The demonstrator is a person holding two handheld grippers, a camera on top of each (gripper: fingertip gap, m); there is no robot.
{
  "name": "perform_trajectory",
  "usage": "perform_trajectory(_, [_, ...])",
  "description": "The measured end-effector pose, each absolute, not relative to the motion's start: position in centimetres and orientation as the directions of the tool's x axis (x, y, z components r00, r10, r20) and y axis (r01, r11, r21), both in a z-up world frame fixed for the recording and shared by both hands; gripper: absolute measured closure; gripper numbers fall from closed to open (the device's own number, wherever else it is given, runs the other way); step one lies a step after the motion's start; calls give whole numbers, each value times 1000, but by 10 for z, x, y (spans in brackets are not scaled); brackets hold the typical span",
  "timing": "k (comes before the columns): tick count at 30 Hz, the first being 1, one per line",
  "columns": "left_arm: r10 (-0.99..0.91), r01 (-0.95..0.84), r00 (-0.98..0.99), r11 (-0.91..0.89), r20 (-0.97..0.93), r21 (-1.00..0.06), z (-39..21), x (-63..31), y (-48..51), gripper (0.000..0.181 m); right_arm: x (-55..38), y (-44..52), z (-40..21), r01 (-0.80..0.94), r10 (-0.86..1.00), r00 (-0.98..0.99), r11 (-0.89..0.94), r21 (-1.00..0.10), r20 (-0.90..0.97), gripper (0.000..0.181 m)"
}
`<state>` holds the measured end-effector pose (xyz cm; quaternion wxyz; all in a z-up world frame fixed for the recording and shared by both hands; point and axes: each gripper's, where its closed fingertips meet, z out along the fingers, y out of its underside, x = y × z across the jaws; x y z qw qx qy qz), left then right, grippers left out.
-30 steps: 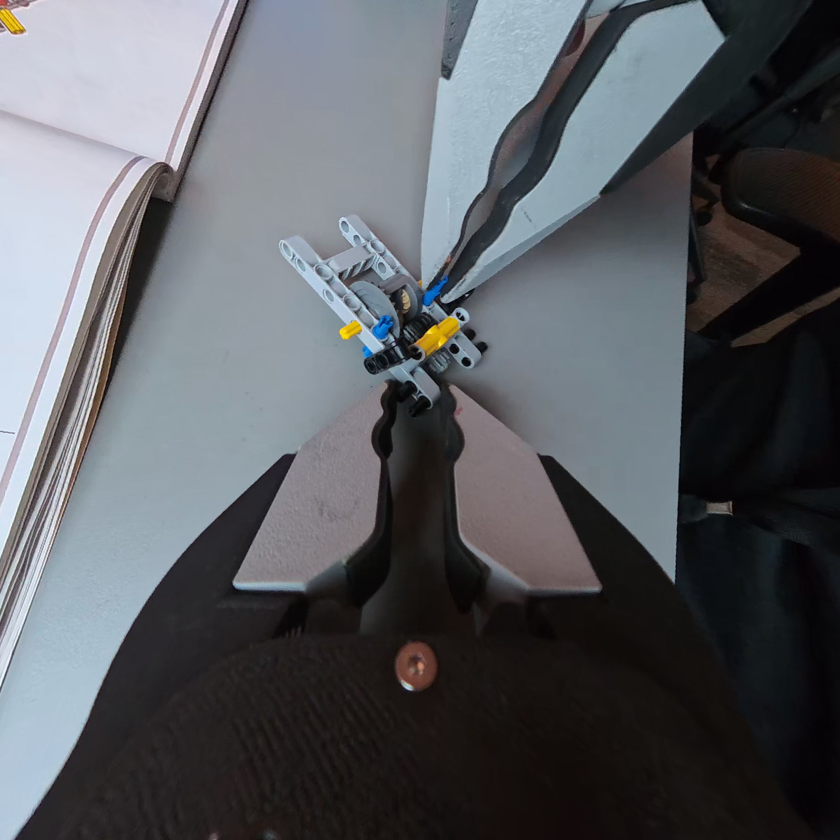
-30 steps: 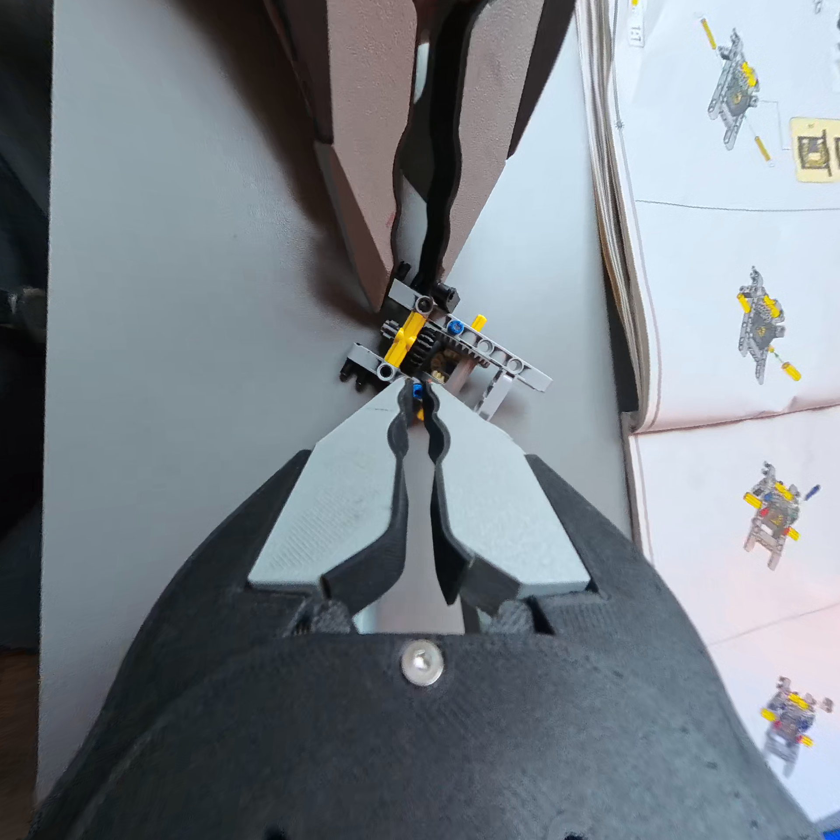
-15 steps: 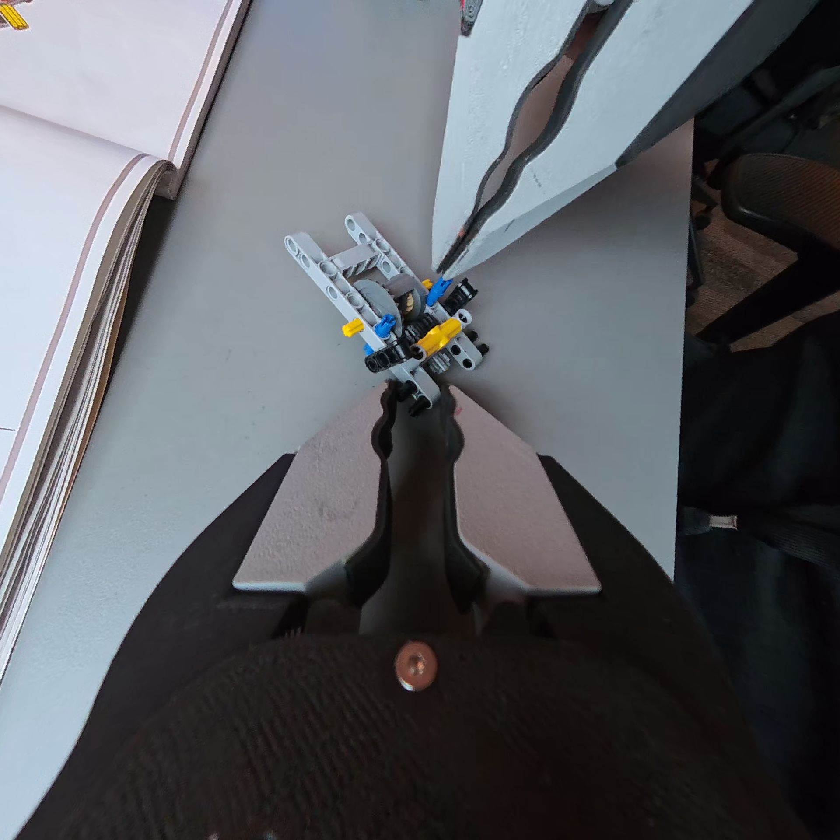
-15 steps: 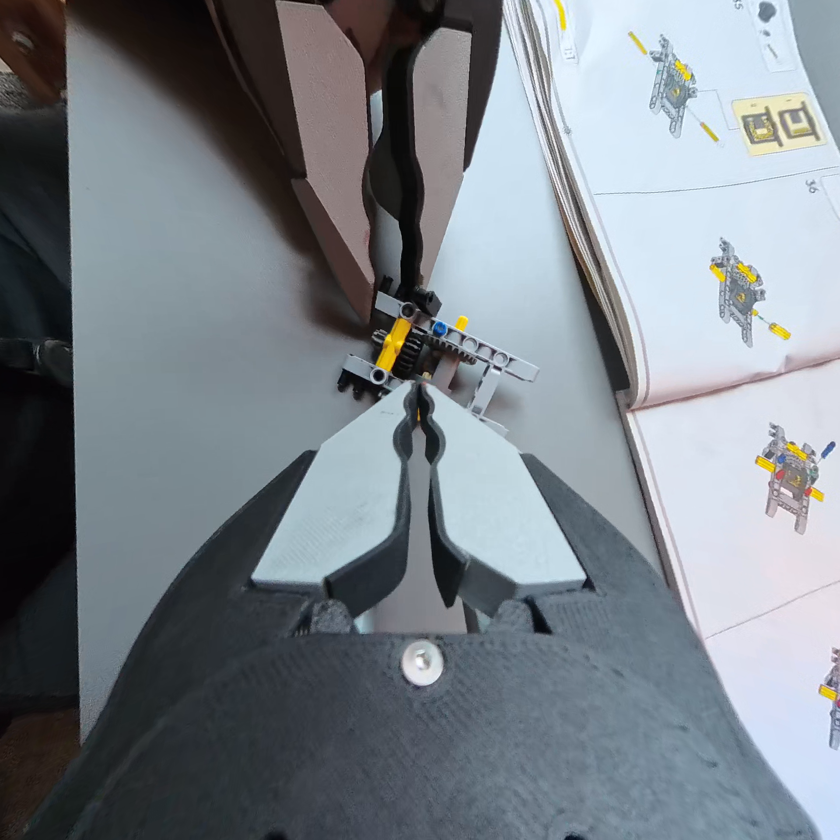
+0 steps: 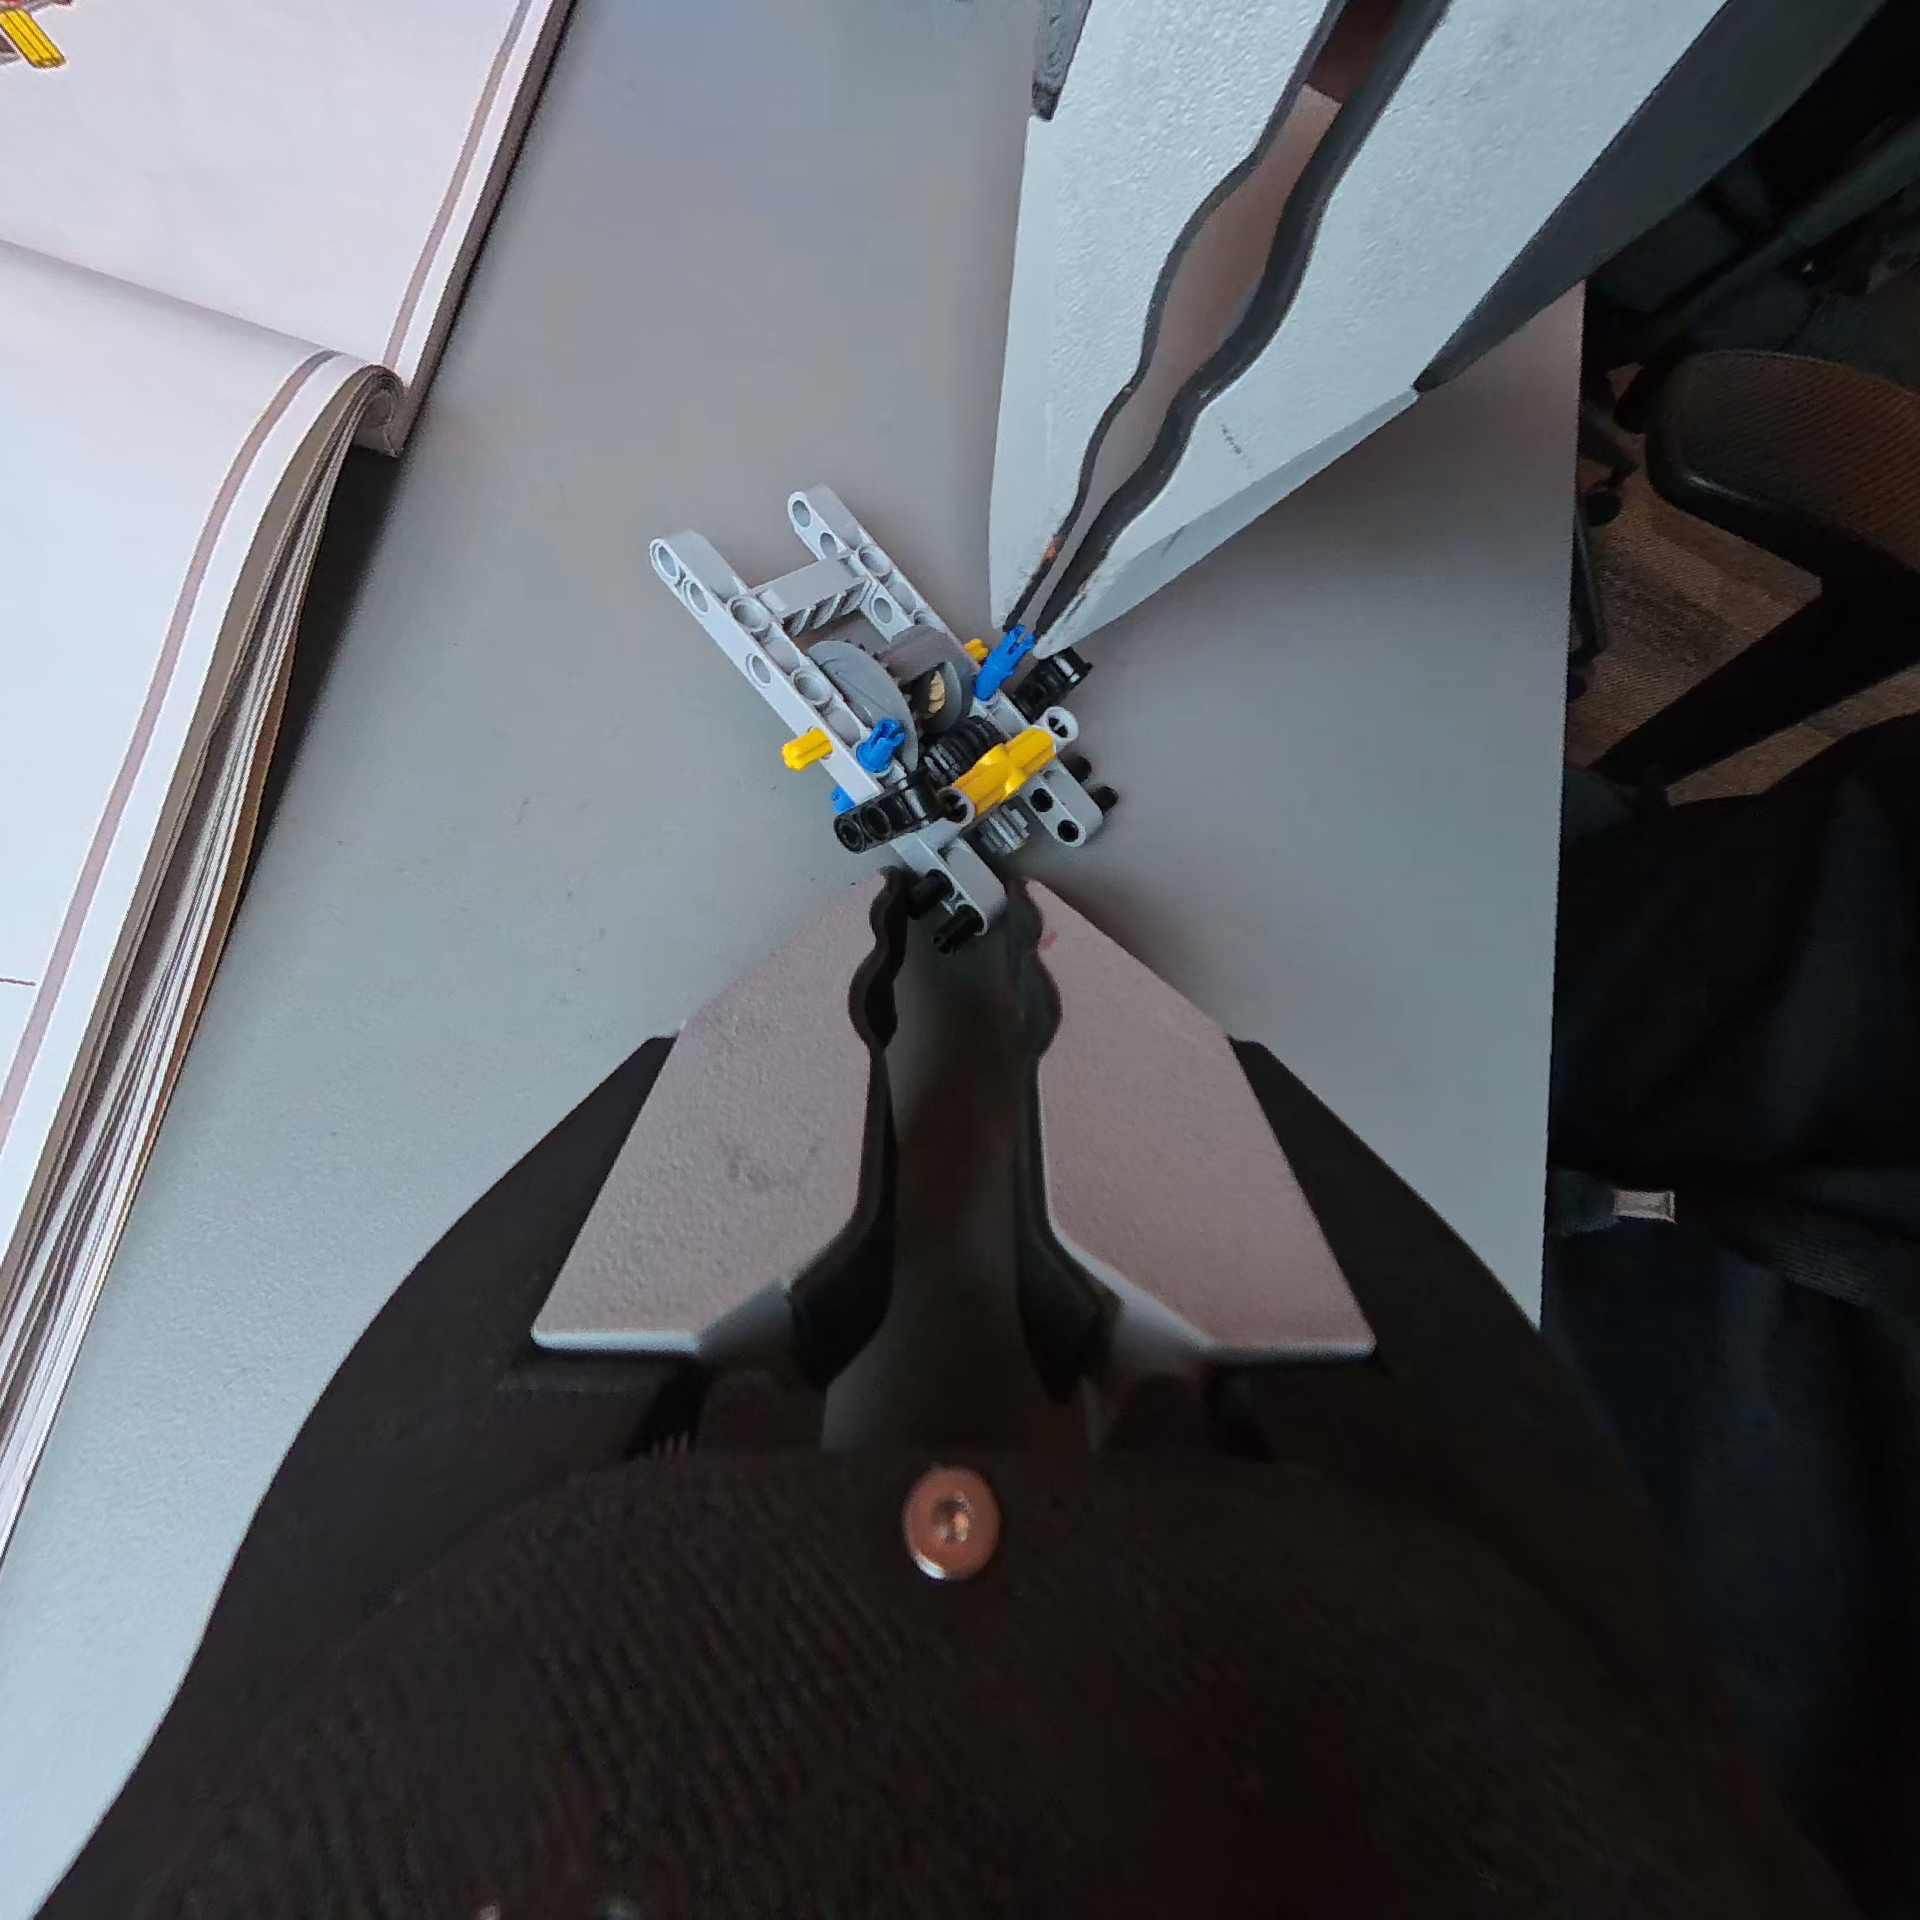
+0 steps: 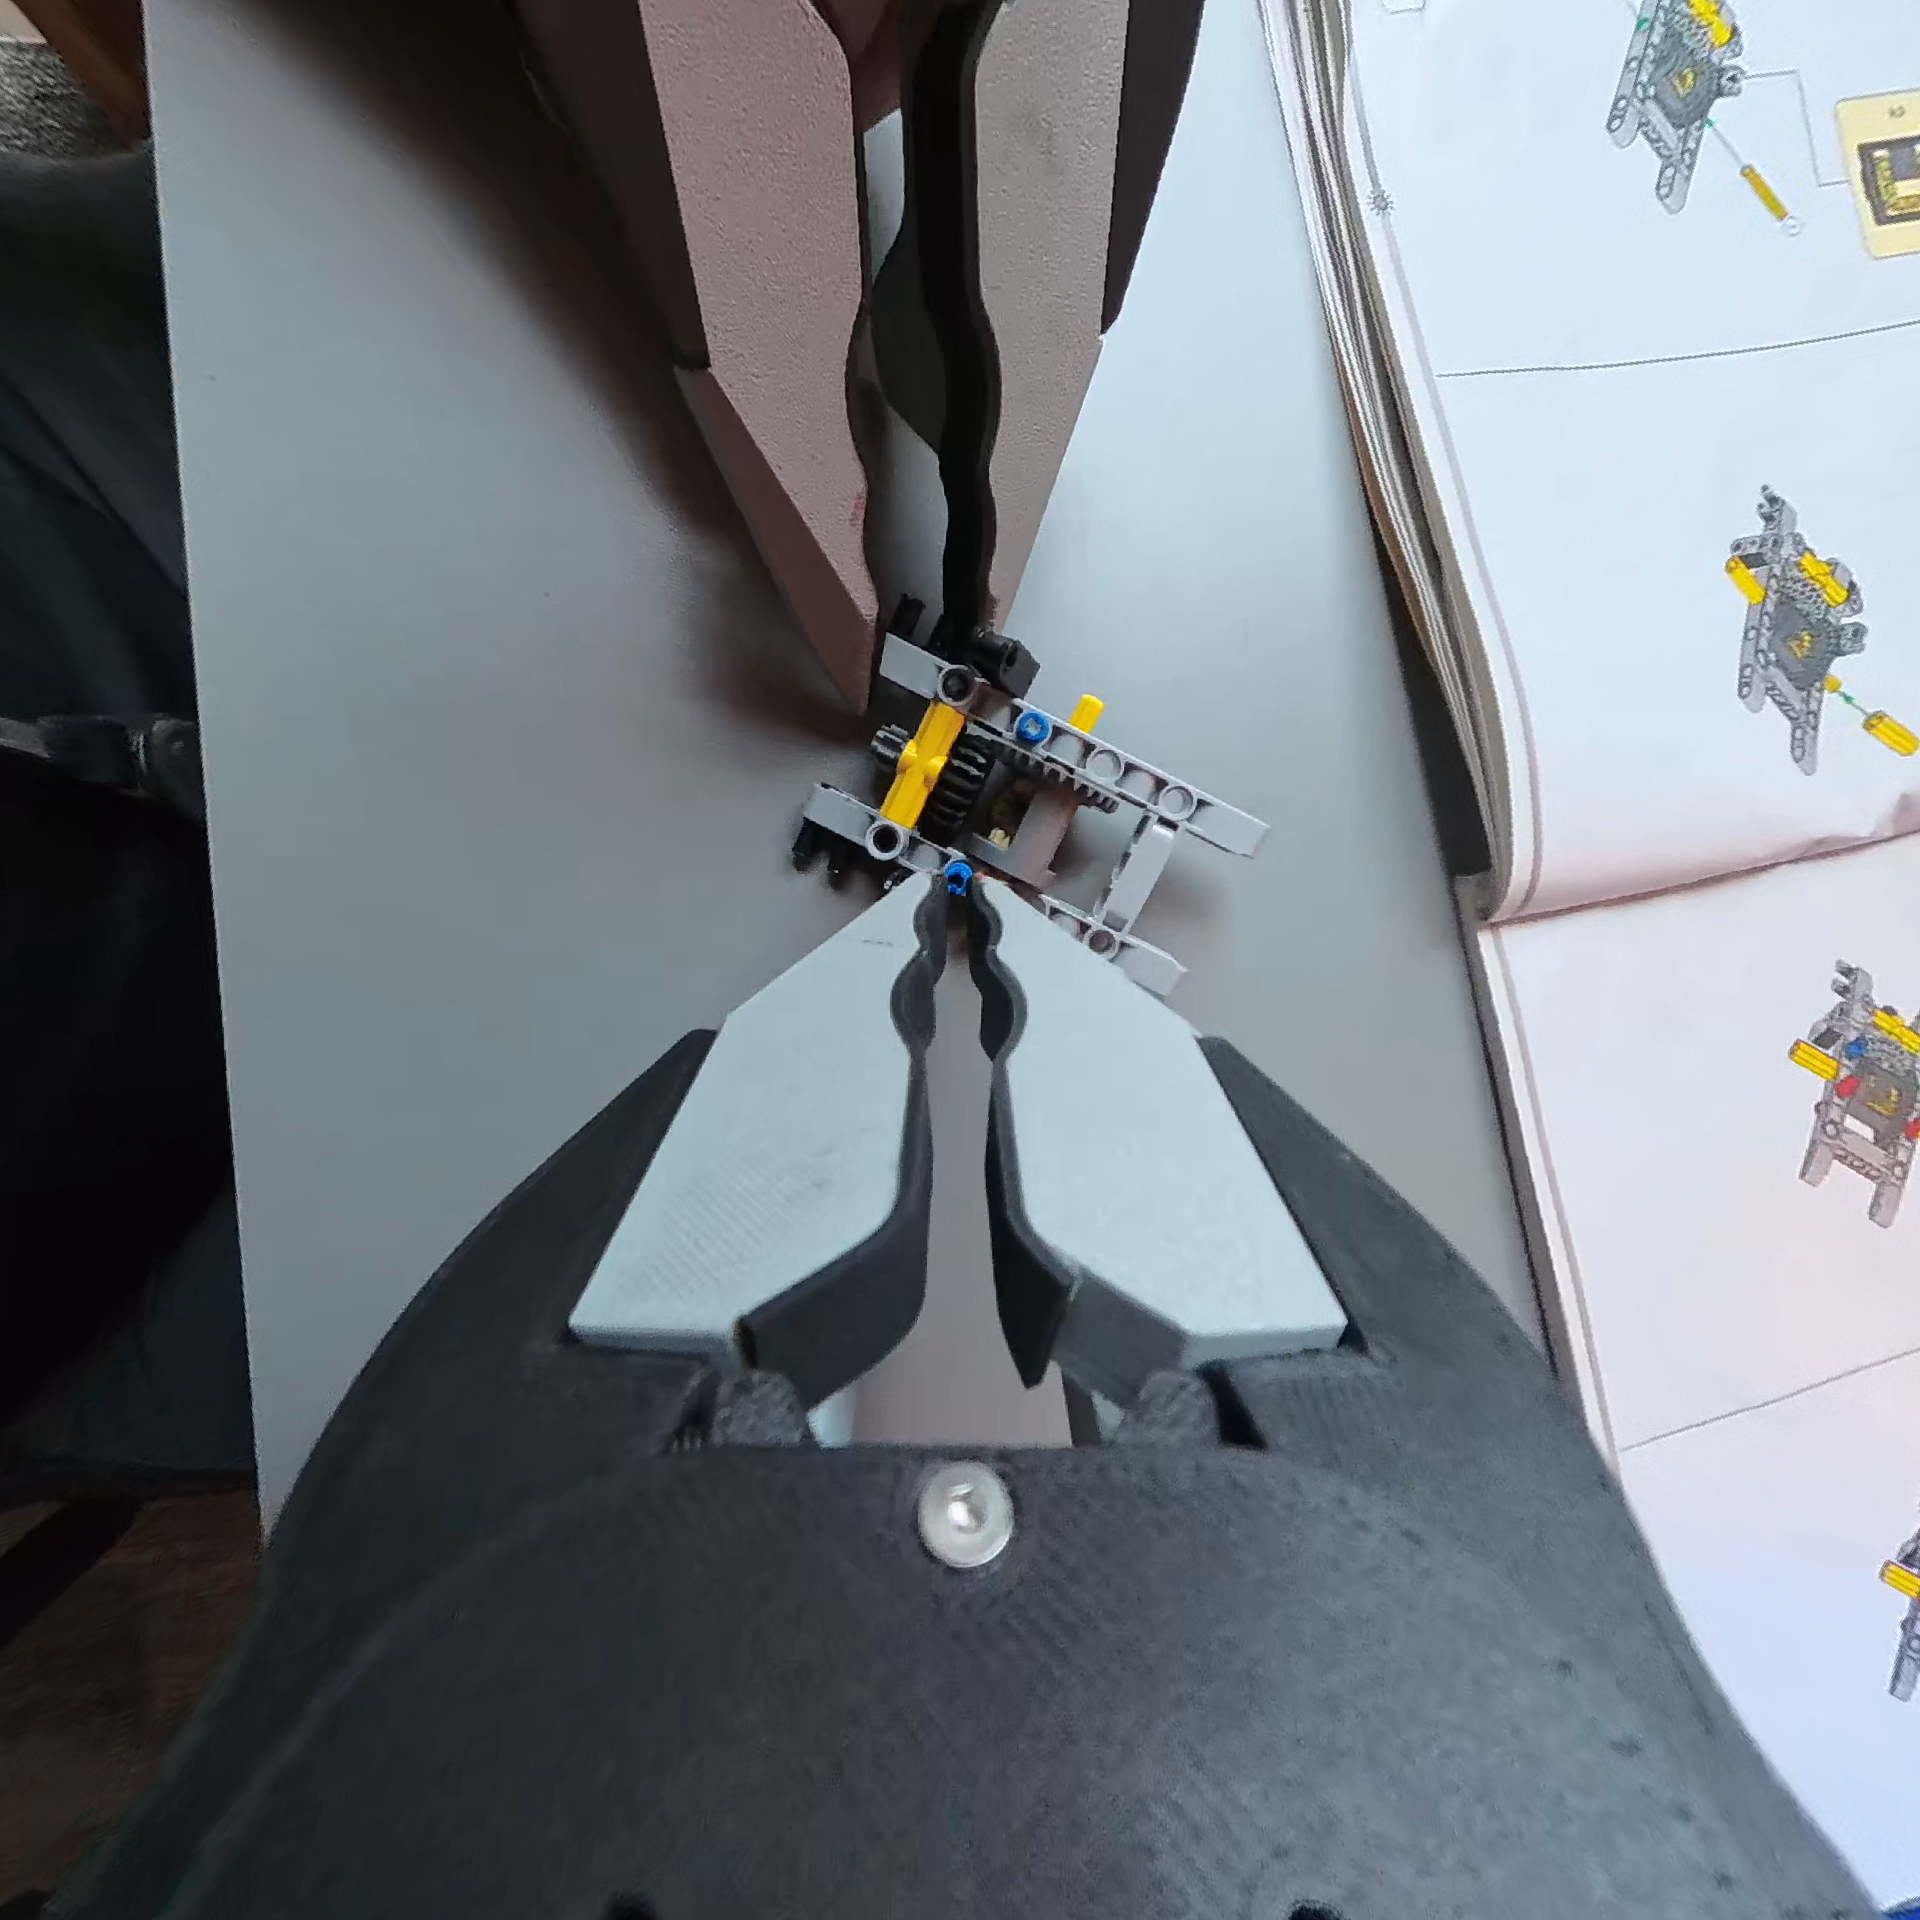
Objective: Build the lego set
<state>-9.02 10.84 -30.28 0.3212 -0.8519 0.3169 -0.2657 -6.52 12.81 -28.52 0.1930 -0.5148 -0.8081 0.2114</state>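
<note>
Grey surface (image 6: 468, 623), centre frame: part-built lego assembly (image 6: 1023, 790) of grey beams, black gears, yellow connector. Right gripper (image 6: 954, 902), from below, fingers nearly closed on a blue pin (image 6: 957, 879) at the assembly's near edge. Left gripper (image 6: 940, 634), from above, clamped the far beam. Open instruction booklet (image 6: 1662, 520) lay at right.

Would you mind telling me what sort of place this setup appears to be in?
Probably an office or desk workspace: a plain grey table, an open instruction booklet beside the lego assembly, and a mesh office chair alongside.
</note>
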Motion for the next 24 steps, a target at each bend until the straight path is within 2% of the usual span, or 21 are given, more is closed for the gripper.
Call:
perform_trajectory(13, [-694,-354,675,-603,251,-715,-303,-94,111,165,-71,134,-291,797,875,-477,471,-378,85,181])
perform_trajectory(17, [-685,-349,686,-606,246,-715,-303,-99,113,165,-74,136,-292,855,903,-427,386,-345,-49,181])
perform_trajectory(21, [-687,-352,686,-602,240,-716,-303,-99,113,165,-74,135,-292,942,928,-311,272,-196,-206,181])
perform_trajectory(24, [-681,-349,693,-604,237,-717,-303,-99,114,165,-74,136,-292,965,951,-258,243,-103,-172,181])
